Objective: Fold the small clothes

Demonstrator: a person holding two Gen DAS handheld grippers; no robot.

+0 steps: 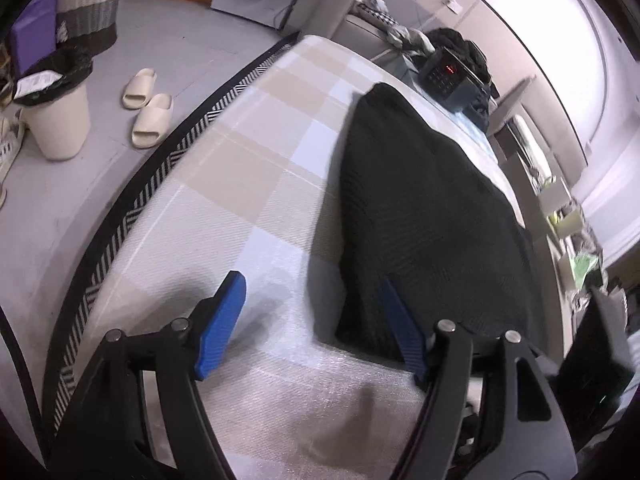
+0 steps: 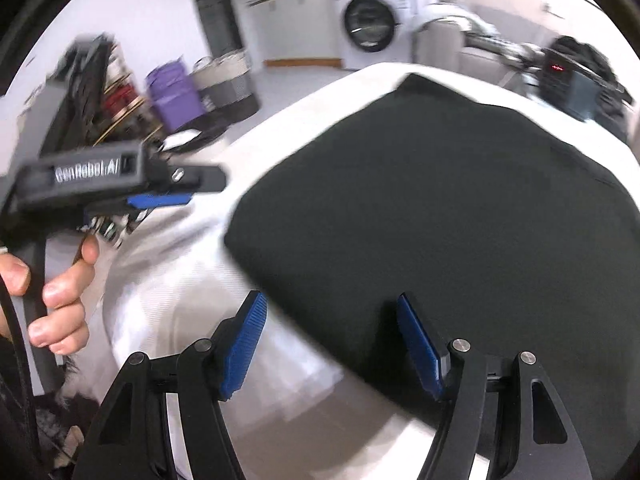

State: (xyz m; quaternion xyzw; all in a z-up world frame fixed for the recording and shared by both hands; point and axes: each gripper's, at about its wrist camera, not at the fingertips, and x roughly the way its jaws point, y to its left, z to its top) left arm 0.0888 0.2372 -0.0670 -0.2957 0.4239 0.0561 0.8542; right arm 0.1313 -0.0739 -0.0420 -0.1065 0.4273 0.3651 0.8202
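Dark garment (image 1: 428, 216) is lying flat on the checked cloth (image 1: 256, 168), both the left gripper (image 1: 312, 320) and right gripper (image 2: 332, 340) hovering released at its near edge, risking a pinch of cloth beneath, dragging it during the fold.

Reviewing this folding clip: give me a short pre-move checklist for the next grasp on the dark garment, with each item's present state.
1. Dark garment lies flat on the checked surface: ok.
2. Left gripper open, nothing pinched: ok.
3. Right gripper open, nothing pinched: ok.
4. Near edge of the garment sits between each gripper's fingers: ok.
5. Garment's fold state, folded already or single layer: cannot tell.
6. Black device with red display clear of the garment's far end: cannot tell, they look close.
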